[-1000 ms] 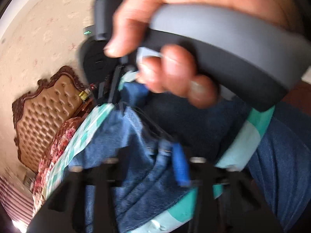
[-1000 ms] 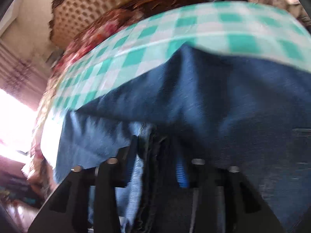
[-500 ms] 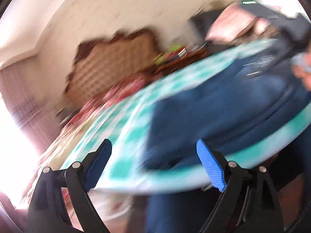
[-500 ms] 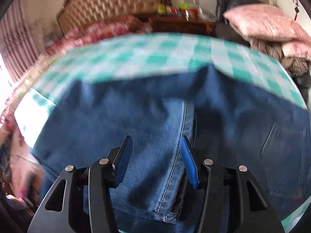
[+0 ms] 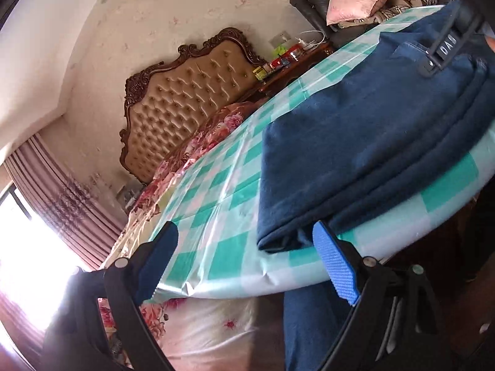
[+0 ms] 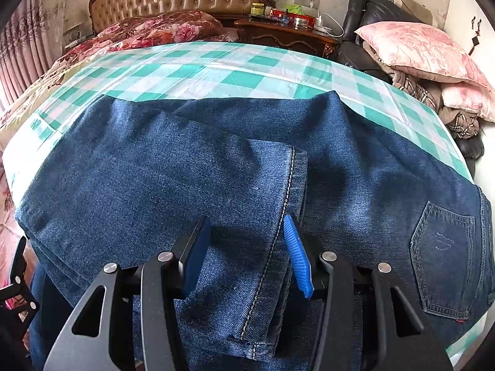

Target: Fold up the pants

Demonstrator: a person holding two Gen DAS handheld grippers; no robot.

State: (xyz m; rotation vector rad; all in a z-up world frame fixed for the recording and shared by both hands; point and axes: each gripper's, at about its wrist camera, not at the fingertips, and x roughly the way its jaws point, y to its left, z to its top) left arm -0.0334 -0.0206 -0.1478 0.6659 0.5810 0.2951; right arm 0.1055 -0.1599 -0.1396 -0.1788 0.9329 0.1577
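Dark blue jeans (image 6: 216, 179) lie folded on a table with a green and white checked cloth (image 6: 216, 74). A leg end with a stitched hem (image 6: 256, 318) lies on top, and a back pocket (image 6: 442, 256) shows at the right. My right gripper (image 6: 247, 256) is open, its blue pads either side of the leg end, just above the cloth. My left gripper (image 5: 244, 262) is open and empty, off the table's near edge by the folded corner of the jeans (image 5: 355, 148). The right gripper's body (image 5: 445, 40) shows at the top right of the left wrist view.
A bed with a tufted headboard (image 5: 185, 102) and floral cover (image 6: 148, 31) stands behind the table. A dark nightstand (image 6: 284, 34) holds small bottles. Pink pillows (image 6: 420, 49) are piled on a black chair at the right. A bright window with curtains (image 5: 46, 216) is at the left.
Both grippers have let go of the jeans and opened. The left gripper has swung away to the table's near edge. The right gripper has drawn back over the leg end.
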